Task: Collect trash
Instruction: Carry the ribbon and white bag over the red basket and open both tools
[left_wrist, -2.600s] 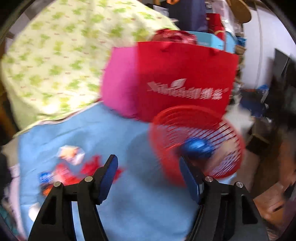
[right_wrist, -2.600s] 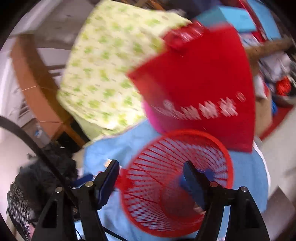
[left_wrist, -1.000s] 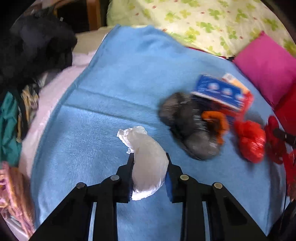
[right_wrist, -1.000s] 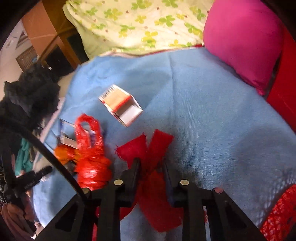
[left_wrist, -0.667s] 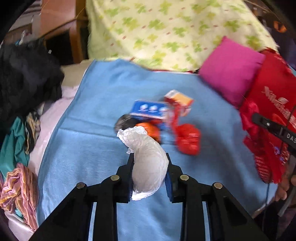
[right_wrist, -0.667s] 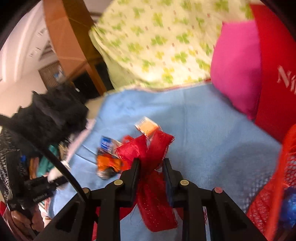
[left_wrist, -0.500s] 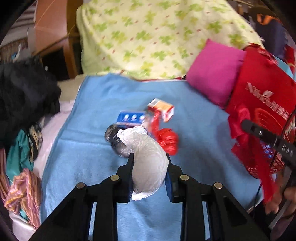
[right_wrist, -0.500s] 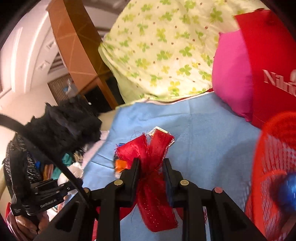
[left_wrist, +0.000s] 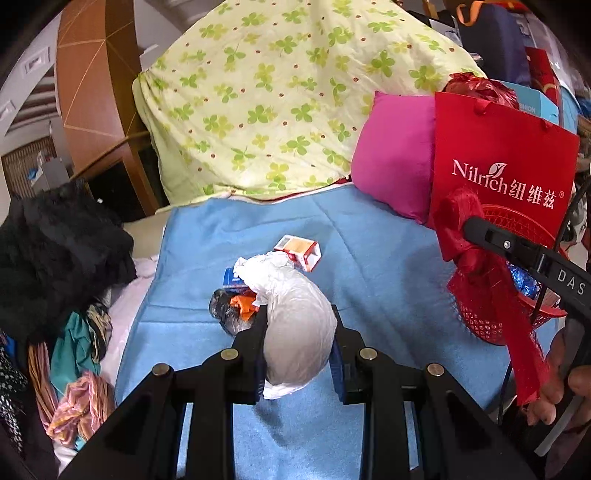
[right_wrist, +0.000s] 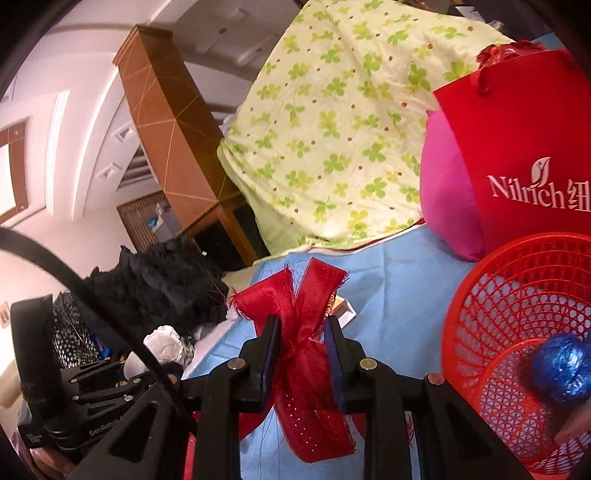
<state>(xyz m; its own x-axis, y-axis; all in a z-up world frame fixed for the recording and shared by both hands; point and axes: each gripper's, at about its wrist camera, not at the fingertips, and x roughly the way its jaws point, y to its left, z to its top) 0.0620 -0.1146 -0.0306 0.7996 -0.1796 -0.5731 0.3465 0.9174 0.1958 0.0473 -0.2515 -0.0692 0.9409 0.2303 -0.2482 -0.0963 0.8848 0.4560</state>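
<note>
A clover-print quilt (left_wrist: 295, 99) is heaped at the back of the bed, and in front of it a blue blanket (left_wrist: 369, 258) spreads across the mattress. A red paper gift bag (left_wrist: 506, 166) printed "Nilrich" stands at the right with a magenta pillow (left_wrist: 395, 158) pressed against its left side. A pile of black clothing (left_wrist: 55, 251) lies off the blanket's left edge. The red mesh wastebasket (right_wrist: 517, 332) sits on the blanket just in front of the gift bag, tilted so its mouth shows, with a crumpled blue foil ball (right_wrist: 561, 369) inside near the bottom. The left gripper (left_wrist: 299, 332) is clenched on a crumpled white plastic bag (left_wrist: 295, 321), which bulges between the two fingers and juts forward above them, held over the blanket. Just beyond it on the blanket lies the remaining litter: a dark plastic wrapper with orange scraps (left_wrist: 232, 310), a small blue packet (left_wrist: 232, 278) partly hidden behind the white bag, and a red-and-white carton (left_wrist: 299, 251) a little farther back. The right gripper (right_wrist: 301, 358) is clamped on a frayed red ribbon (right_wrist: 303, 350), whose ends fan out above the fingers and hang below them, just left of the wastebasket's rim.
</note>
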